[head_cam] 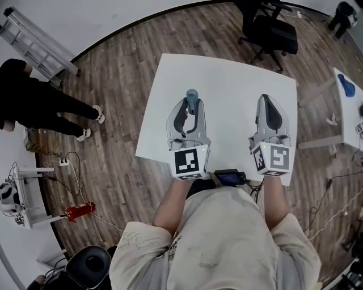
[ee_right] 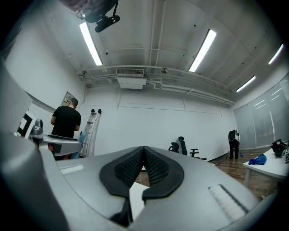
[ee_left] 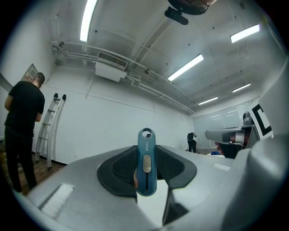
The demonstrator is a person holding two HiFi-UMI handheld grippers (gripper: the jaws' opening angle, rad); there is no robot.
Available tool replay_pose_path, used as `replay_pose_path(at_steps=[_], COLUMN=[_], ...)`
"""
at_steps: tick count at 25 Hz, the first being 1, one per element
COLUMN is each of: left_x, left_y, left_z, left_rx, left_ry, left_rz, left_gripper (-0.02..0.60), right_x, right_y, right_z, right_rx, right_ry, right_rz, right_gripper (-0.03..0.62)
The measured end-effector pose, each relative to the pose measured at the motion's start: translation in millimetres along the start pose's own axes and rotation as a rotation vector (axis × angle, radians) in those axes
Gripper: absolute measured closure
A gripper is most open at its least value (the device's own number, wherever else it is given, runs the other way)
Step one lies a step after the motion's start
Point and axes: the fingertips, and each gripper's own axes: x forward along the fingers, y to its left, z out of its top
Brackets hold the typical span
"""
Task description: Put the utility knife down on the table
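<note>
Left tongs (head_cam: 189, 106) clamp one utility knife (ee_left: 146, 163); right tongs (ee_right: 143, 152) closed.

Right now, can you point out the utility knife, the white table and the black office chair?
utility knife (ee_left: 146, 164): left gripper view, its blue body.
table (head_cam: 227, 85): head view, bare top.
office chair (head_cam: 277, 35): head view, seat.

I see a brown wood-plank floor (head_cam: 119, 85) all round. A black swivel office chair (head_cam: 271, 31) stands at the top of my head view. At left, a person in black clothes (head_cam: 39, 107) stands near a silver aluminium ladder (head_cam: 37, 42) that leans on the white wall (head_cam: 113, 11). A red hand tool (head_cam: 79, 211) lies on the floor, near a white power strip (head_cam: 64, 162). At the right edge, a blue object (head_cam: 346, 86) rests on a small white side table (head_cam: 347, 113).
</note>
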Motion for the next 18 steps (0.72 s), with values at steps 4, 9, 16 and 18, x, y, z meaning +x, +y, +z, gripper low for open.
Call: replay_pose_path(at_steps=[4, 9, 16, 18], left_x=[17, 41, 199, 289], left_y=[58, 80, -40, -109], left_z=[-2, -29, -97, -122], left_rx=[-0.017, -0.035, -0.008, 0.005], left_ry=[-0.005, 0.019, 0.074, 0.107], left_rz=[-0.024, -0.052, -0.060, -0.054], left_gripper=[0.434, 0.434, 0.434, 0.434], right_x=[37, 55, 123, 169], right_y=[44, 51, -141, -247], right_z=[2, -17, -85, -114], right_rx=[-0.024, -0.045, -0.020, 0.004], right_ry=[0.002, 0.006, 0.029, 0.045], right_rz=[-0.021, -0.053, -0.086, -0.086], right_gripper=[0.588, 0.588, 0.588, 0.588])
